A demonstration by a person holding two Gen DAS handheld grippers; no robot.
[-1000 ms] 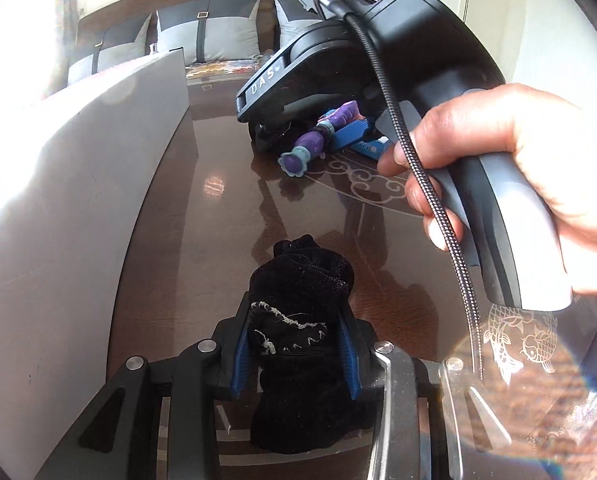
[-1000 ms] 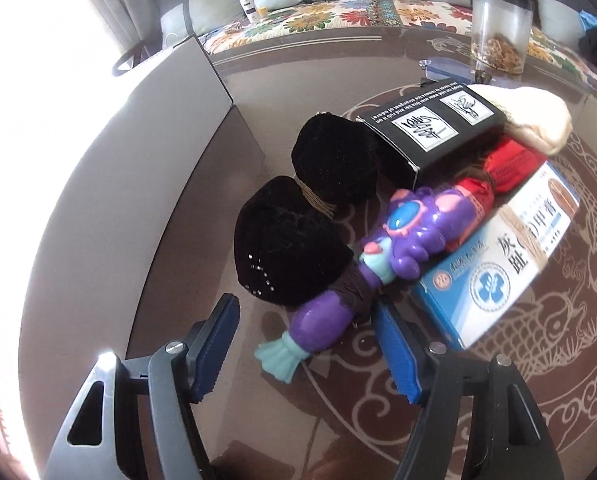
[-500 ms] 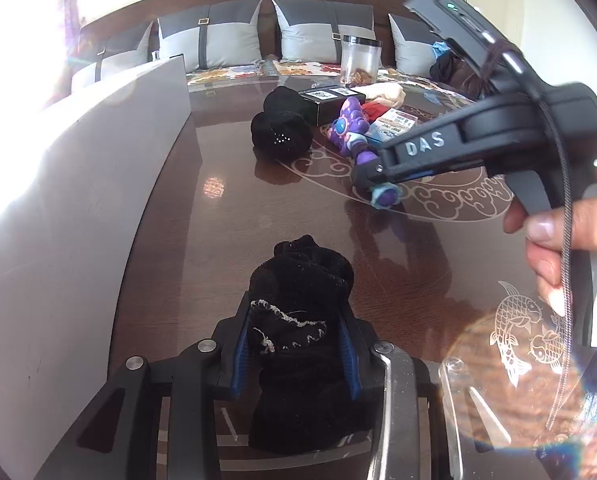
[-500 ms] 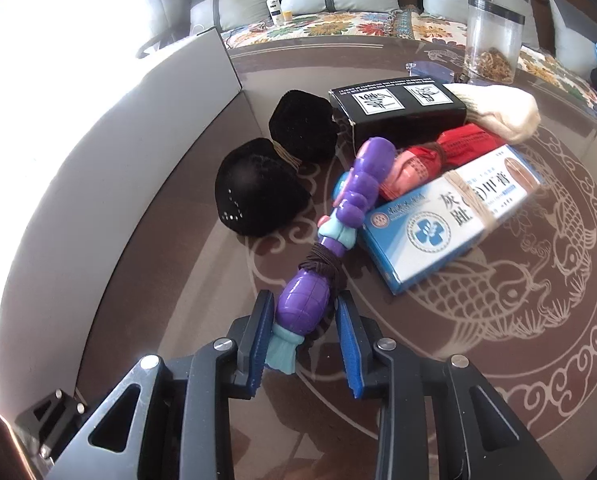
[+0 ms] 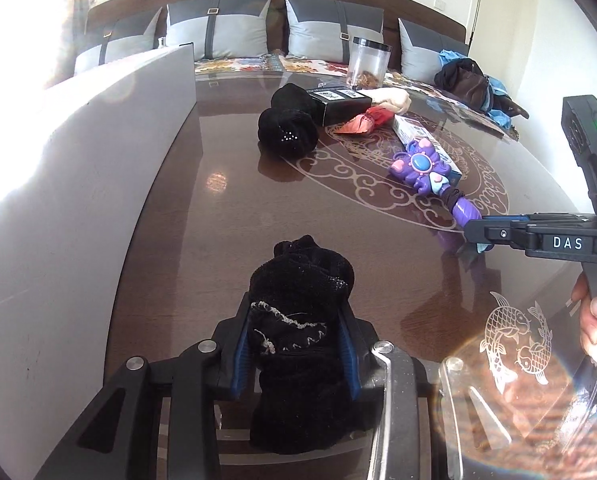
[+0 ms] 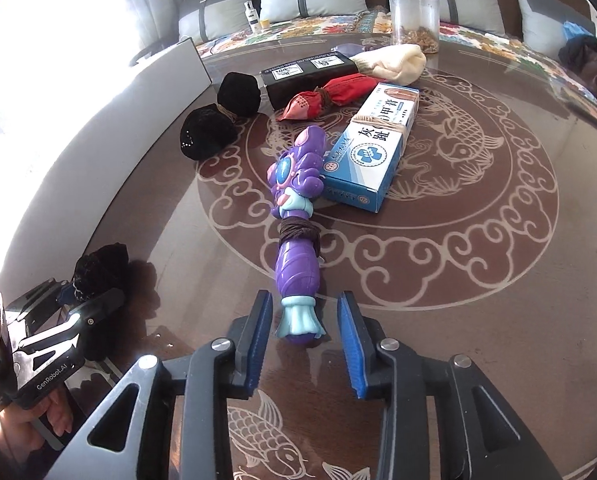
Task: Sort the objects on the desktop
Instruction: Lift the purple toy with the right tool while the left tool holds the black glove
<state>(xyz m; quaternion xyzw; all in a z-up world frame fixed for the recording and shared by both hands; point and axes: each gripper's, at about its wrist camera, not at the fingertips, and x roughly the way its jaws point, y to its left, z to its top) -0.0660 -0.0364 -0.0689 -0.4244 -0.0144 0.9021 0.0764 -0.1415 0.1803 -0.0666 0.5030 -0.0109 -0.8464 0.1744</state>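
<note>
The left gripper [image 5: 296, 344] has its jaws clamped on a black cloth pouch [image 5: 298, 320] at the lower centre. The right gripper [image 6: 304, 344] has its jaws opening, pads clear of the purple toy wand [image 6: 296, 216], whose teal end lies between them on the tabletop [image 6: 478, 280], beside the blue box [image 6: 372, 146]

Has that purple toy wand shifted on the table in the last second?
Yes. The purple toy wand has been dragged away from the black bundle it lay against, toward the near side of the table, and now lies along the blue box.
</note>
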